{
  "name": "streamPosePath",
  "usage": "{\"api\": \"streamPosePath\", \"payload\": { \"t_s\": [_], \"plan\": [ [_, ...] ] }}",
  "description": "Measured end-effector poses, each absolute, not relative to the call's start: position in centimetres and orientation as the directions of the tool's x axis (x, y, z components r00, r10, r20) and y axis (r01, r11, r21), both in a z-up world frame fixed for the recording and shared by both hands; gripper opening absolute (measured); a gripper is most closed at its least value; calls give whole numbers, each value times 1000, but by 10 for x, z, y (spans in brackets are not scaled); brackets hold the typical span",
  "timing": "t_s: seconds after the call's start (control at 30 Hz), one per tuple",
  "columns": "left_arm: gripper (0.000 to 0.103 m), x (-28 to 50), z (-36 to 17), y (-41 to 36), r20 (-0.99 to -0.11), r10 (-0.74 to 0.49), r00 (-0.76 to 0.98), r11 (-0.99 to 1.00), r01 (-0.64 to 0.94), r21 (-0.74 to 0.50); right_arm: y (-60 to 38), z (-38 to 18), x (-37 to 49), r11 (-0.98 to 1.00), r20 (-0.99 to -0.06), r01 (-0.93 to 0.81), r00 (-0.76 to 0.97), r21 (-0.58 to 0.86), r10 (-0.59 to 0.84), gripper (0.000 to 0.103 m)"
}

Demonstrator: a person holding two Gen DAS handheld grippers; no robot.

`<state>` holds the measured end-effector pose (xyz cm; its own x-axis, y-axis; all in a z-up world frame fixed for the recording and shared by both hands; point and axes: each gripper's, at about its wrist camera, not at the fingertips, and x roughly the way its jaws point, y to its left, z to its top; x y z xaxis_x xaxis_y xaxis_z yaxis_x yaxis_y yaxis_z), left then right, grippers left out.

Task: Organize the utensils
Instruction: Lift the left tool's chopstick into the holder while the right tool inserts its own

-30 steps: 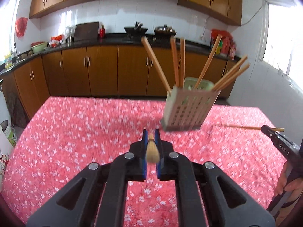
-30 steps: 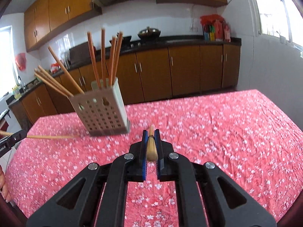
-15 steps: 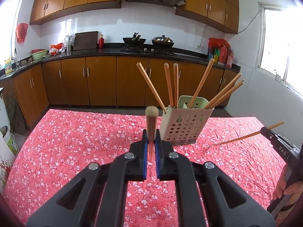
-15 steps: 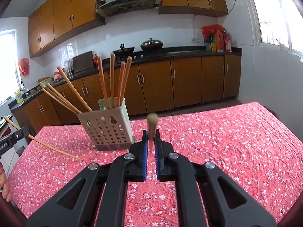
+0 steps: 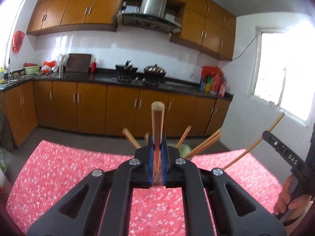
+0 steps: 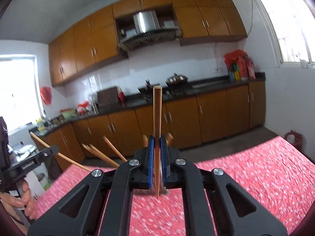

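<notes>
In the left wrist view, the left gripper [image 5: 157,147] is seen with its jaws closed on a chopstick [image 5: 157,125], which stands nearly upright between the blue pads, its thick end above the jaws and its thin end below them. Just behind the jaws, a pale green holder [image 5: 184,150] is mostly hidden; only a part of its rim and the ends of several chopsticks [image 5: 206,141] leaning out to both sides are visible. To the right of the jaws, the right gripper [image 5: 264,134] is seen from the side, carried by a hand [image 5: 289,198], and a second chopstick [image 5: 254,147] is clamped in it at a slant. In the right wrist view, the jaws of the right gripper are closed on this chopstick, which rises well above the jaws and ends in a point below them. To the left of these jaws, the left gripper is seen with its chopstick tilted, and the other hand [image 6: 21,198] holds it. Under both grippers lies the tabletop [image 5: 59,167], covered by a red flowered cloth. The holder itself cannot be made out in the right view; only the stick ends [image 6: 102,153] appear beside the jaws.
</notes>
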<state>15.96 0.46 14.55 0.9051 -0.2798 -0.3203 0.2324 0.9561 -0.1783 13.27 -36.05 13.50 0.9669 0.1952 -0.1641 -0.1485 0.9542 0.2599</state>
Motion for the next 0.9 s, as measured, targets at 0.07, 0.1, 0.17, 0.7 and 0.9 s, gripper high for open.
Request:
{"api": "streamPosePath", "payload": {
  "t_s": [0.07, 0.1, 0.17, 0.7, 0.9],
  "plan": [
    [8, 160, 158, 3, -293, -287, 912, 953, 240, -186, -357, 147, 133, 954, -118, -165, 973, 252, 200, 7],
    [8, 160, 163, 1, -278, -289, 916, 952, 244, -185, -355, 150, 133, 954, -105, -168, 974, 248, 198, 7],
    [8, 161, 172, -3, -252, -278, 927, 956, 241, -170, -351, 156, 138, 954, -82, -176, 976, 243, 201, 7],
    [8, 213, 180, -21, -185, -224, 957, 962, 187, -197, -336, 152, 186, 954, -27, -183, 980, 236, 195, 7],
    [8, 236, 162, -32, -216, -219, 951, 967, 183, -175, -332, 135, 207, 957, -61, -177, 979, 231, 195, 7]
  ]
}}
